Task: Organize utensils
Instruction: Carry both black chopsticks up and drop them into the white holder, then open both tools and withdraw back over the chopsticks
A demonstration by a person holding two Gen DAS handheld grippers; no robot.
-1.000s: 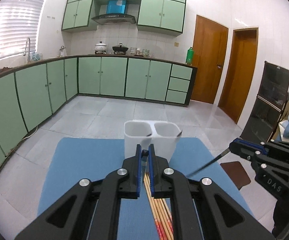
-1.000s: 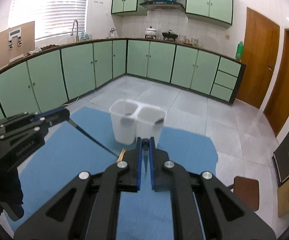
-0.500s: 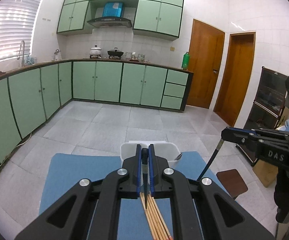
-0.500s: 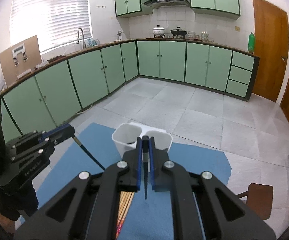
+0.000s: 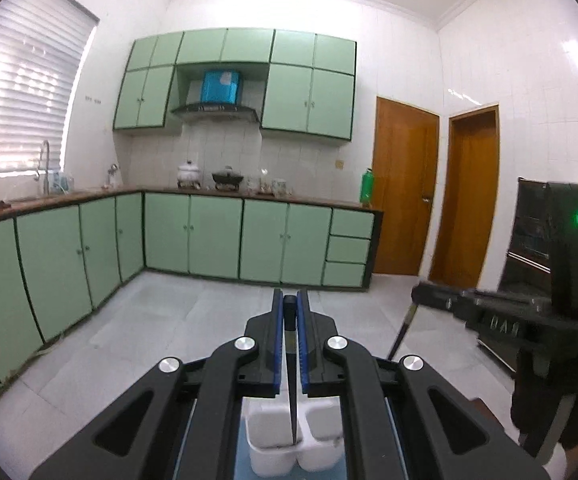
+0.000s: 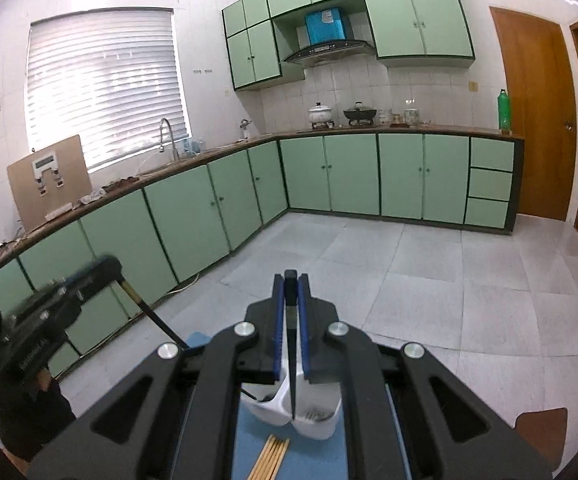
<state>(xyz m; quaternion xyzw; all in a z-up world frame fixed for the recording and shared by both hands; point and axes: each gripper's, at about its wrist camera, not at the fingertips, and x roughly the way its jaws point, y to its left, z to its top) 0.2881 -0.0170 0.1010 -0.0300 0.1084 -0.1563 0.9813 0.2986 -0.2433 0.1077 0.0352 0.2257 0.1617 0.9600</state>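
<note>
My left gripper [image 5: 289,300] is shut on a black chopstick [image 5: 291,400] that hangs steeply down, its tip over the middle of the white two-compartment holder [image 5: 269,460]. My right gripper [image 6: 290,280] is shut on another black chopstick [image 6: 292,384], whose tip points at the holder [image 6: 317,428] near its divider. Each gripper shows in the other's view: the right gripper [image 5: 415,296] at the right, the left gripper [image 6: 115,268] blurred at the left, with its chopstick [image 6: 157,320] slanting down. A bundle of wooden chopsticks [image 6: 271,458] lies on the blue mat [image 6: 329,460] in front of the holder.
A fork [image 6: 313,414] lies in the holder's right compartment and a dark handle [image 6: 249,394] leans in the left one. A brown stool [image 6: 541,428] stands to the right of the mat. Green cabinets [image 5: 217,236] line the far walls beyond a tiled floor.
Both grippers have risen with their chopsticks, which now hang more upright. The holder and mat have dropped to the bottom of both views.
</note>
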